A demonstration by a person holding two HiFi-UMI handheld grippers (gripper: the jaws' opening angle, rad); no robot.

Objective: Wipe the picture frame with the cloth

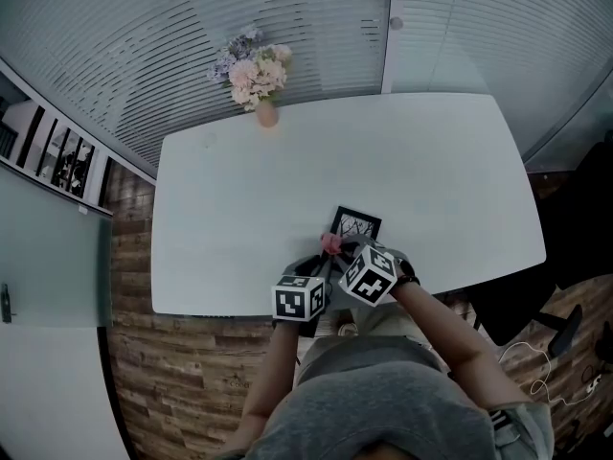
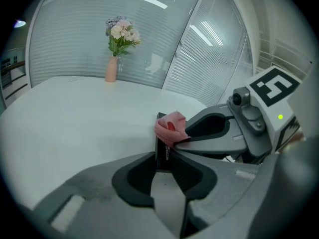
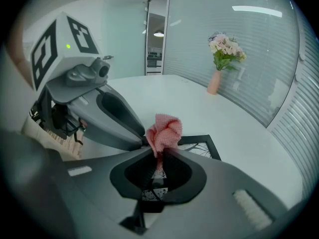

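A black picture frame (image 1: 356, 225) with a drawing of bare branches lies near the white table's front edge. My left gripper (image 1: 321, 263) is shut on the frame's near left edge; in the left gripper view that dark edge (image 2: 162, 151) sits between the pads. My right gripper (image 1: 337, 250) is shut on a bunched pink cloth (image 1: 330, 243). In the right gripper view the cloth (image 3: 163, 132) sticks up from the jaws over the frame (image 3: 202, 145), beside the left gripper (image 3: 112, 116). The left gripper view shows the cloth (image 2: 171, 127) at the frame's top edge.
A pink vase of pale flowers (image 1: 257, 80) stands at the table's far edge. The white table (image 1: 239, 209) stretches out bare to the left and behind the frame. Slatted glass walls ring the room, and a dark chair (image 1: 565, 329) stands at the right on the wooden floor.
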